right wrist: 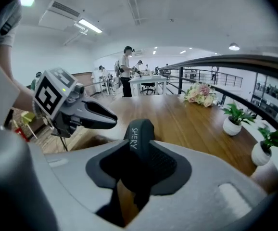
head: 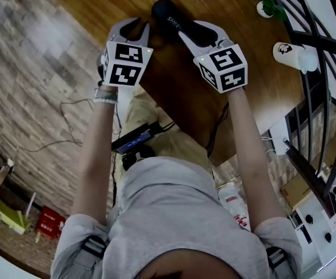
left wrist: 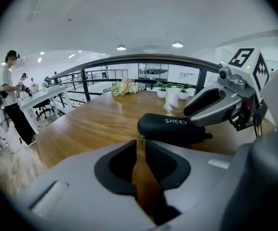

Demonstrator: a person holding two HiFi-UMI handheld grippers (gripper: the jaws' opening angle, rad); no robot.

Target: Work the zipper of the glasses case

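- Glasses case [head: 177, 23]: black, oblong, white "SHERY" lettering, lying on the wooden table [head: 92, 7] near its edge; small zipper pull [left wrist: 141, 139] hangs at its left end.
- Right gripper [right wrist: 137, 146]: angled down, jaws clamped on the case's near end.
- Left gripper [left wrist: 140, 147]: angled down, jaws slightly apart, nothing between them, tips just short of the pull.

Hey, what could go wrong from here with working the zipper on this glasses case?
1. The zipper pull is tiny and sits just beyond the open fingers of the left gripper; closing now could miss it.
2. The right gripper clamps only one end of the glasses case, so a tug might swivel it on the smooth table.
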